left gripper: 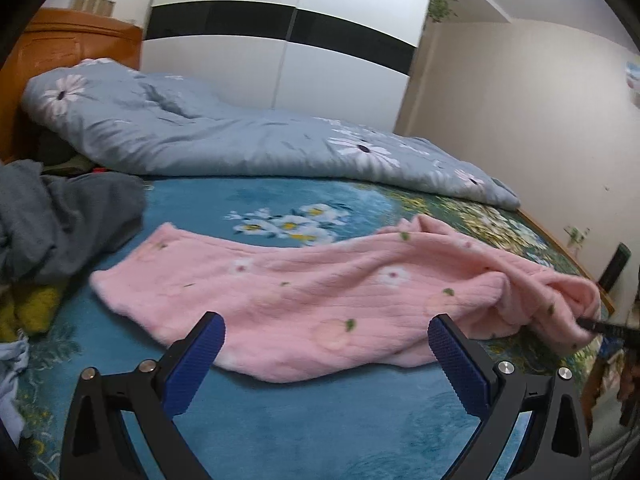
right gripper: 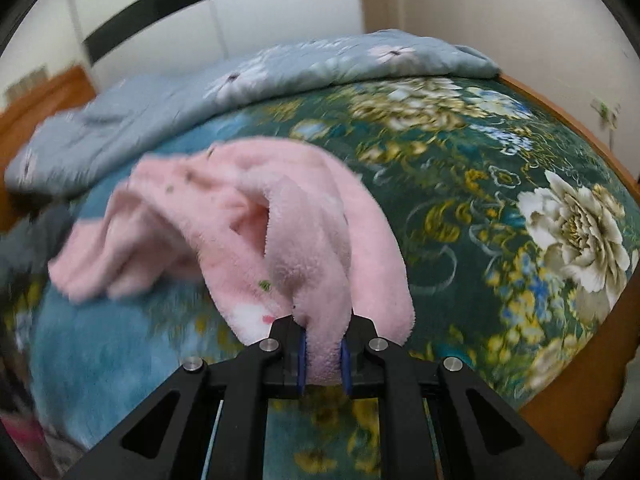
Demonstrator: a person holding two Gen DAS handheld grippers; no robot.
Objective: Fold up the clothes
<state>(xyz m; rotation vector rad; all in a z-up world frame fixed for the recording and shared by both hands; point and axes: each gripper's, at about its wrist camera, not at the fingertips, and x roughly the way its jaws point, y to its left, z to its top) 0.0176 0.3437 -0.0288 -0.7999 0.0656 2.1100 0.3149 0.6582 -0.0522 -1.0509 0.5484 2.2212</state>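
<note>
Right gripper [right gripper: 323, 354] is clamping one end of the pink fleece garment [left gripper: 304, 300] lying across the bed [left gripper: 320, 432]; left gripper [left gripper: 326, 344] is hovering, jaws apart. Probably needs the left grabbing the near edge next.

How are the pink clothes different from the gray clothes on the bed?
The pink garment is fuzzy, flowered and stretched out long; the gray clothes are plain and bunched in a heap. The right gripper pinches the pink garment's end, while nothing touches the gray clothes. Both lie on the blue flowered blanket.
</note>
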